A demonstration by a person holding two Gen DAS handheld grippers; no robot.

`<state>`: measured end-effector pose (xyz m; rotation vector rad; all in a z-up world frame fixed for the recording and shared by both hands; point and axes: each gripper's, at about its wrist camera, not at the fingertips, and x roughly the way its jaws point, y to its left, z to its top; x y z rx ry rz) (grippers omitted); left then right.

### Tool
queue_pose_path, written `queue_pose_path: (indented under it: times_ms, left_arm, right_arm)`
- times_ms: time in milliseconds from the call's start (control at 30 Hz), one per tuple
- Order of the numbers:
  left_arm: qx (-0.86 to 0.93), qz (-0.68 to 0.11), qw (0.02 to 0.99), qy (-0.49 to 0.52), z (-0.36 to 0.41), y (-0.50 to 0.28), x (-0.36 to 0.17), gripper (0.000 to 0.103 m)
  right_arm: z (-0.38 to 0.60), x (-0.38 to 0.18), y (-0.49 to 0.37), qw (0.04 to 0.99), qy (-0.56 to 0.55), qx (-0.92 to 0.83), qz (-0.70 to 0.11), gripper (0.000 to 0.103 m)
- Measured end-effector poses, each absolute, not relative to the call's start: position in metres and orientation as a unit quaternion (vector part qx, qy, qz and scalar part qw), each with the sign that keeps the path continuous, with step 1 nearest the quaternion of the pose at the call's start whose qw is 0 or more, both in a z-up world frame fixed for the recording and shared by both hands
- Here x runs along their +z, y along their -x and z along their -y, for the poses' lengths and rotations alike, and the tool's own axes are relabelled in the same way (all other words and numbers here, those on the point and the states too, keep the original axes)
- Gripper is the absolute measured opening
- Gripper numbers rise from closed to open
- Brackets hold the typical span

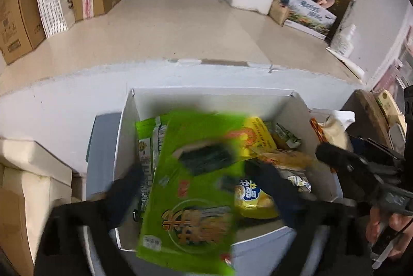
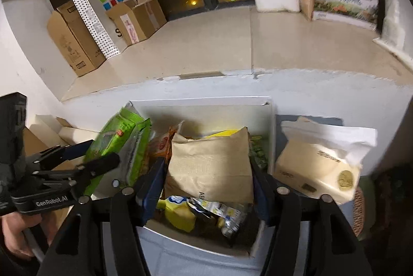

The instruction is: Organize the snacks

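Left wrist view: the left gripper (image 1: 198, 188) has its jaws wide apart; a flat bright green seaweed snack packet (image 1: 191, 188) is between them, blurred, over the white cardboard box (image 1: 214, 98). I cannot tell if the pads touch it; it looks released.
Box content: yellow snack bags (image 1: 254, 201) lie just right of this gripper, inside the box.
Right wrist view: the right gripper (image 2: 209, 185) stands apart around a brown paper pouch (image 2: 210, 165), over the same box; contact is unclear.
Outside the box: a cream tissue pack (image 2: 317, 167) lies right of this gripper, on the table.
Progress: most snacks seem already in the box; these two packets are about to settle.
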<state>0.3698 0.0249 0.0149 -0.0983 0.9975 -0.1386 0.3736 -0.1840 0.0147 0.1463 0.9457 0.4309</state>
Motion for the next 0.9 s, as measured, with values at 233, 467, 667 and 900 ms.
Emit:
queue_pose_path:
  times_ms: [233, 467, 667, 900]
  left_arm:
    - [-0.043, -0.482, 0.875, 0.030, -0.025, -0.368, 0.007, 0.103]
    - [-0.031, -0.477, 0.877, 0.050, -0.025, -0.348, 0.003, 0.103]
    - [-0.014, -0.434, 0.901, 0.026, -0.020, -0.291, 0.015, 0.103]
    - [0.003, -0.380, 0.925, 0.002, -0.005, -0.185, 0.026, 0.103]
  right_arm:
    - [0.190, 0.012, -0.373, 0.878, -0.049, 0.183, -0.440, 0.103]
    - [0.185, 0.010, -0.354, 0.886, -0.010, 0.170, -0.432, 0.103]
    - [0.192, 0.018, -0.298, 0.898, 0.007, 0.172, -0.405, 0.103]
    - [0.218, 0.024, -0.207, 0.913, -0.031, 0.185, -0.363, 0.103]
